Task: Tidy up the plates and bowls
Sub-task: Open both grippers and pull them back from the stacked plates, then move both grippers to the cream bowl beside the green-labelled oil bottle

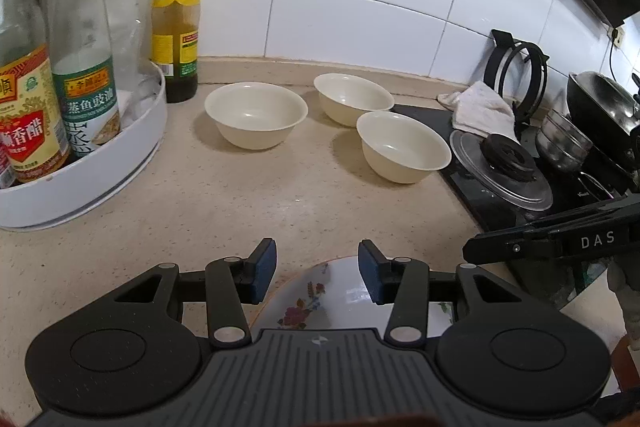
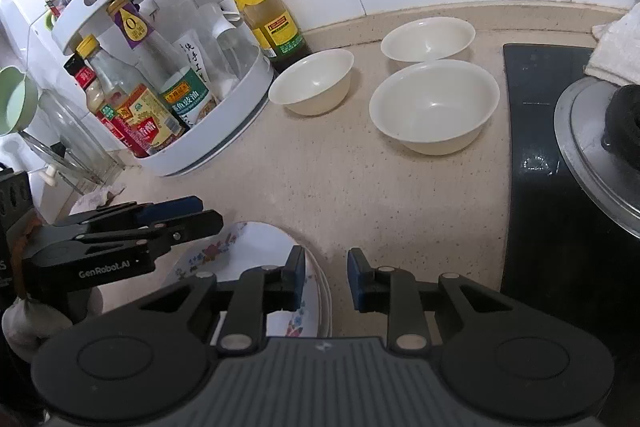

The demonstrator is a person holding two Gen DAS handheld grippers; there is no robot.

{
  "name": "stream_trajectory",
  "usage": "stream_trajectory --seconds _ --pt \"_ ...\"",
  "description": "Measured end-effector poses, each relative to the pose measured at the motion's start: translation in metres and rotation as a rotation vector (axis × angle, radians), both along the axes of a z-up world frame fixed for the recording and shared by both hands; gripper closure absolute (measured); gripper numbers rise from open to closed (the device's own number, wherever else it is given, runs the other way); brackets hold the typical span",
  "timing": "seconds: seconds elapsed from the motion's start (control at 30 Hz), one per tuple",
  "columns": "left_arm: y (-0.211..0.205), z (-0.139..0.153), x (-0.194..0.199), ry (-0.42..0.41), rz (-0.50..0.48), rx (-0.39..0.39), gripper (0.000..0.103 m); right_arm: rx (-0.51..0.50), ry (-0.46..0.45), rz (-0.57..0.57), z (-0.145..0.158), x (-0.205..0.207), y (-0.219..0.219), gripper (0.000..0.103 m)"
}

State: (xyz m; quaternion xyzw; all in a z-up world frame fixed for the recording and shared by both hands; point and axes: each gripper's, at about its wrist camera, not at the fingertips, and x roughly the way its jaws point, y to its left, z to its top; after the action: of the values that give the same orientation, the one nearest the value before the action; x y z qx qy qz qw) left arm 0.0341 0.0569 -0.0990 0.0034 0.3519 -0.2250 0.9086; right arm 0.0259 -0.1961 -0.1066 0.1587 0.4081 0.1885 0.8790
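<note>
Bright, even light; soft shadows beside bowls [image 1: 256,115]; fisheye bends tiles; dark corner vignetting; focus sharp.

Both tools are black with grey ribbed housings, round side discs and silver pivot pins. The left gripper [image 1: 317,275] and right gripper [image 2: 326,277] carry blue pads [image 1: 265,273]; white lettering marks their sides.
</note>
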Motion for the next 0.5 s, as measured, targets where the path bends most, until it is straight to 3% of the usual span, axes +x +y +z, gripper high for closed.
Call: stream_trajectory --seconds 0.3,0.5 --pt "-0.006 0.010 0.017 -0.045 -0.075 0.001 0.049 0.000 -0.013 -0.072 0.008 -0.001 -0.004 0.078" --pt "0.001 0.011 0.041 -0.072 -0.095 -0.005 0.049 0.007 -0.032 -0.141 0.008 0.020 -0.004 0.078"
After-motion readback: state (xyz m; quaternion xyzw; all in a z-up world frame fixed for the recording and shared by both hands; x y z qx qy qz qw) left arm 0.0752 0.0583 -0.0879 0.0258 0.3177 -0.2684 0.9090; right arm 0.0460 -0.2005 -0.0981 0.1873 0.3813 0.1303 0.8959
